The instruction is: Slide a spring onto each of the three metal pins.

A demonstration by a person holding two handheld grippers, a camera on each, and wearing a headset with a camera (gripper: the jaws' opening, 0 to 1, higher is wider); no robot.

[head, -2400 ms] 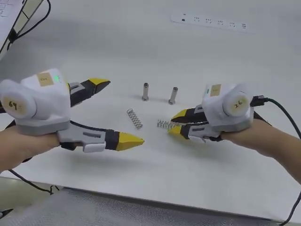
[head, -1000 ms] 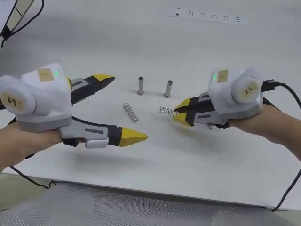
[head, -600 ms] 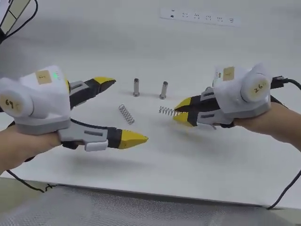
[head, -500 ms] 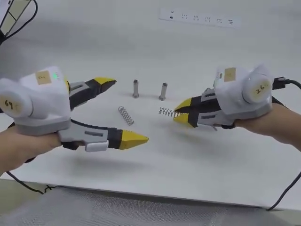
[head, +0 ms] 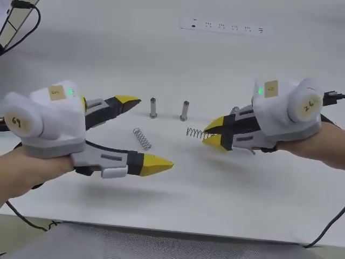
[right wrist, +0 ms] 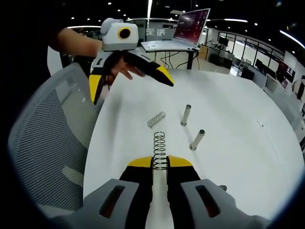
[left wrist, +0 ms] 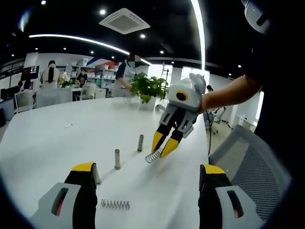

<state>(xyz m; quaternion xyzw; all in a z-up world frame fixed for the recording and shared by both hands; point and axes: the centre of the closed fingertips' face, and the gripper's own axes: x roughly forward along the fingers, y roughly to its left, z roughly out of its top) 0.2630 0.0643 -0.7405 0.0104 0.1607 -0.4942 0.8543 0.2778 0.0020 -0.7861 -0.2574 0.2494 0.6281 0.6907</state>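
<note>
Head view: the left gripper [head: 144, 132] hangs with its jaws spread wide, and the loose spring [head: 142, 138] lies on the white table [head: 215, 205] between them. The right gripper [head: 211, 134] pinches the held spring [head: 195, 132] by one end, near the upright left pin [head: 153, 107] and right pin [head: 184, 110].

Left gripper view: the held spring [left wrist: 153, 155] juts from the other gripper's clamped tips.

Right gripper view: it sticks straight out, with both pins ahead to its right.

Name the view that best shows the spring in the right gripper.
Right gripper view: the held spring runs straight out from the right gripper, coils distinct. Head view shows it small, side-on; left gripper view, tiny at the far tips.
</note>
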